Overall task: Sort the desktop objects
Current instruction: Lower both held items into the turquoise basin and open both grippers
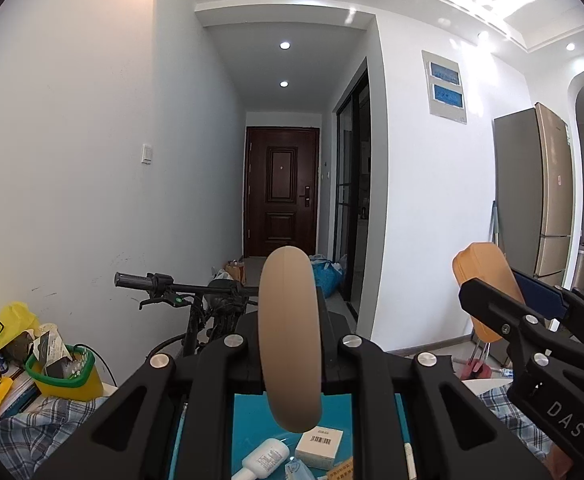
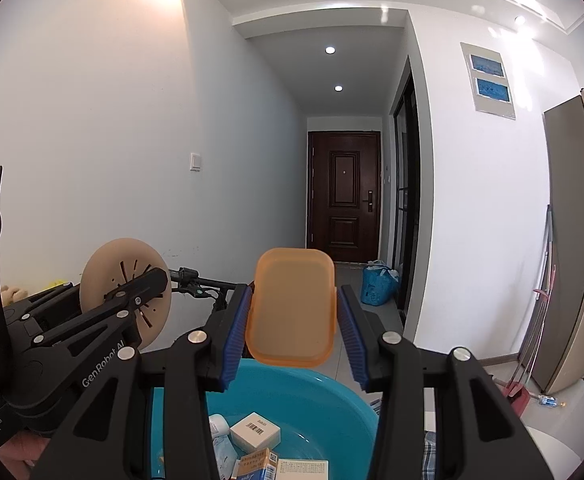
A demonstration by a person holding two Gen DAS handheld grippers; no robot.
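My left gripper (image 1: 290,344) is shut on a tan round slotted disc (image 1: 290,336), seen edge-on and held up above a blue basin (image 1: 248,412). The disc's slotted face shows in the right wrist view (image 2: 126,284). My right gripper (image 2: 292,320) is shut on an orange plastic tray (image 2: 292,308), held upright above the blue basin (image 2: 324,396). The tray also shows in the left wrist view (image 1: 486,284). In the basin lie a small white box (image 2: 255,432), a white bottle (image 1: 264,460) and other small packets.
A checked cloth (image 1: 40,428) covers the table. A yellow tub with a green rim (image 1: 68,376) and yellow clutter stand at the left. A bicycle (image 1: 196,300) leans behind the table. A hallway with a brown door (image 2: 344,196) and a fridge (image 2: 576,240) lie beyond.
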